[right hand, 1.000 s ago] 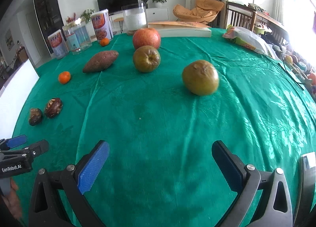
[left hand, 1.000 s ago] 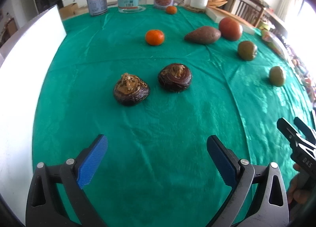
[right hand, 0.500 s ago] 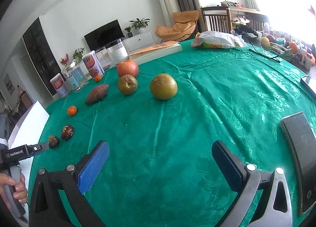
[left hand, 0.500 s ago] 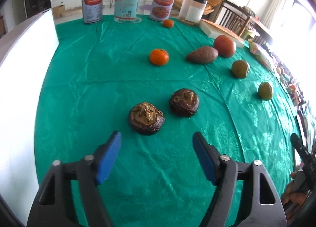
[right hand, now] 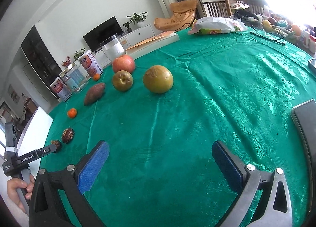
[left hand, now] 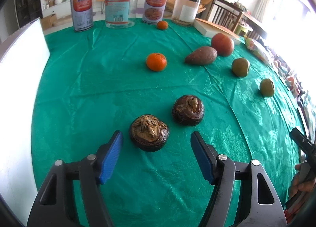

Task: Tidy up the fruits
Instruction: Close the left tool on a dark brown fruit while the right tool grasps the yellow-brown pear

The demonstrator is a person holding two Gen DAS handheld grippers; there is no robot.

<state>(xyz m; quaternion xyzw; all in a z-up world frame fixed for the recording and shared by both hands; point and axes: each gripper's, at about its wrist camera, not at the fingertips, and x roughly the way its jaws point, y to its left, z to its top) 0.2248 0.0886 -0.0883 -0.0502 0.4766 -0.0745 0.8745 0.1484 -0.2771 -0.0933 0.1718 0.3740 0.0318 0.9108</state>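
Left hand-held gripper (left hand: 156, 140) poised at the nearer brown fruit (left hand: 149, 132) on the desk (left hand: 98, 89).
Its jaws, just opening a little, stand half-wide either side of the fruit without touching it. The right hand-held gripper (right hand: 160, 152) gapes wide over bare cloth, well short of the green fruit (right hand: 158, 79).

Ahead of our left gripper (left hand: 156, 138) the nearer brown fruit (left hand: 149, 132) sits just past the blue pads, with bare green cloth (left hand: 94, 81) on its left as far as the white board (left hand: 19, 81). A second brown fruit (left hand: 188, 109) crowds its right side, close but apart. Beyond them we see open cloth up to the orange (left hand: 156, 62). Our right gripper (right hand: 160, 158) faces a wide bare stretch; the green fruit (right hand: 158, 78) stands well ahead, and a dark phone (right hand: 305, 120) lies at the right.
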